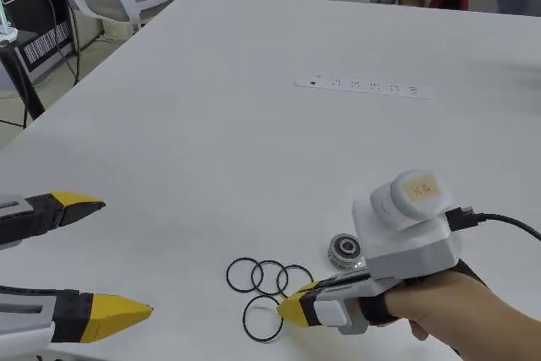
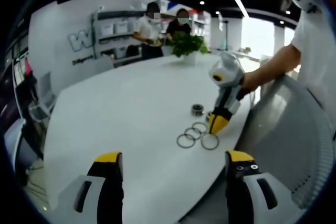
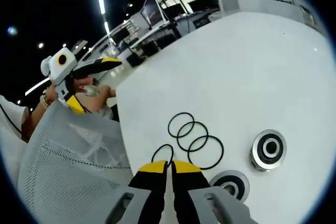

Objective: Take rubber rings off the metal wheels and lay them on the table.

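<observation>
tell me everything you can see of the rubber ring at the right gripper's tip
The rubber ring is a thin black loop lying flat on the white table. The right hand-held gripper pinches its edge between shut yellow tips. It sits beside three overlapping rings, off the metal wheels.

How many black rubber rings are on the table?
4. Three rings overlap in a row on the table. The fourth ring lies nearer the camera, at the right gripper's shut tips. More may hide on the wheels.

Letter W (image 2: pixel 75 41) on far wall (image 2: pixel 52 27)
</observation>
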`<state>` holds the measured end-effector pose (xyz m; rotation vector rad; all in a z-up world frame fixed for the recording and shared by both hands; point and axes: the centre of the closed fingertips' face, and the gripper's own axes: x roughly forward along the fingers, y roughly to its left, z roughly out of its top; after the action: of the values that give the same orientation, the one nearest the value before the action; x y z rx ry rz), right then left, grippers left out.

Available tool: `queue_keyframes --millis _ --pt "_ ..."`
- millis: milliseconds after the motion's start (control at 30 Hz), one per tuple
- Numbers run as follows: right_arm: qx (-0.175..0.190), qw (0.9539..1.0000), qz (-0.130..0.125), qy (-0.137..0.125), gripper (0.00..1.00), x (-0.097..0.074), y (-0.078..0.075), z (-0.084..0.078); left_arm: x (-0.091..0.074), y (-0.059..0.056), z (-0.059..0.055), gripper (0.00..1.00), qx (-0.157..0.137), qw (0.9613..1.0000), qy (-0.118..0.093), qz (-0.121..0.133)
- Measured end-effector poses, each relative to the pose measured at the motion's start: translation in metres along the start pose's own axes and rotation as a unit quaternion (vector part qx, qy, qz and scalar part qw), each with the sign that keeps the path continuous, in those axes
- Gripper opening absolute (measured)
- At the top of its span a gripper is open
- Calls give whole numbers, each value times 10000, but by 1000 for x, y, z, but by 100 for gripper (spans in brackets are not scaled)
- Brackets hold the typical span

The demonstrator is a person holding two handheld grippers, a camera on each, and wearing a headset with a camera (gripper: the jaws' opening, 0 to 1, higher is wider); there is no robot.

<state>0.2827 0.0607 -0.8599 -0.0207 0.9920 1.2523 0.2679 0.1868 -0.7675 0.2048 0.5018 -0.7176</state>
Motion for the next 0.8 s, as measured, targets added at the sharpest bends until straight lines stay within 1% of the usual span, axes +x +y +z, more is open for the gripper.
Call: queue_keyframes --millis 167,333,433,567,667,800 --pt "-74 9999 -42 54 5 1 -2 -2 0 -1 -1 81 -8 10000 1 -19" --pt "-272 9995 -90 112 7 -2 1 -2 0 -1 -2 81 -7 10000 16 -28" --pt "-441 9989 -118 93 8 -7 2 2 0 -2 -2 81 7 10000 12 -37" --pt "-496 9987 -101 -1 9 -17 5 7 0 -3 1 81 24 10000 -7 -43" --pt "-611 9981 -104 -27 11 -24 9 9 0 -3 1 81 45 10000 -10 -48" --pt "-747 9972 -70 -62 16 -33 16 11 0 -3 2 81 47 10000 -21 -46"
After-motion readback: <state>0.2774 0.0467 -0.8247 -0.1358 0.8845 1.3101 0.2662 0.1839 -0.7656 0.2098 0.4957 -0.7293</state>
